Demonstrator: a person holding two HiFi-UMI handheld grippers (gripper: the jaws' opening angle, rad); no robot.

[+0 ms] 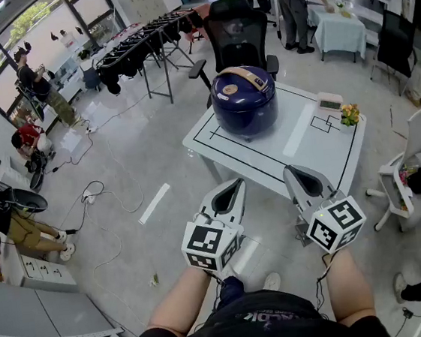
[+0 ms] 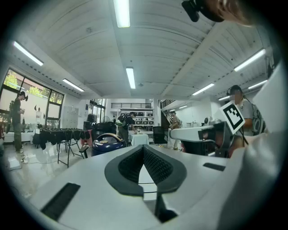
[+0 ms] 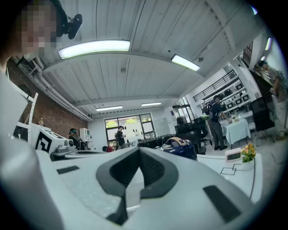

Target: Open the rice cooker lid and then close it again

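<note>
A dark blue rice cooker (image 1: 244, 101) with a tan handle across its shut lid stands on the far left part of the white table (image 1: 269, 153). It shows small and distant in the left gripper view as the rice cooker (image 2: 107, 143) and in the right gripper view as the rice cooker (image 3: 181, 148). My left gripper (image 1: 235, 187) is held level in front of the table's near edge, shut and empty. Beside it, my right gripper (image 1: 293, 173) is likewise shut with nothing in it. Both are well short of the cooker.
On the table's right side sit a small white clock (image 1: 330, 101) and a little pot of flowers (image 1: 350, 114). A black office chair (image 1: 236, 29) stands behind the table, a white chair (image 1: 415, 171) to the right. Cables lie on the floor at the left (image 1: 105, 202). People stand far off.
</note>
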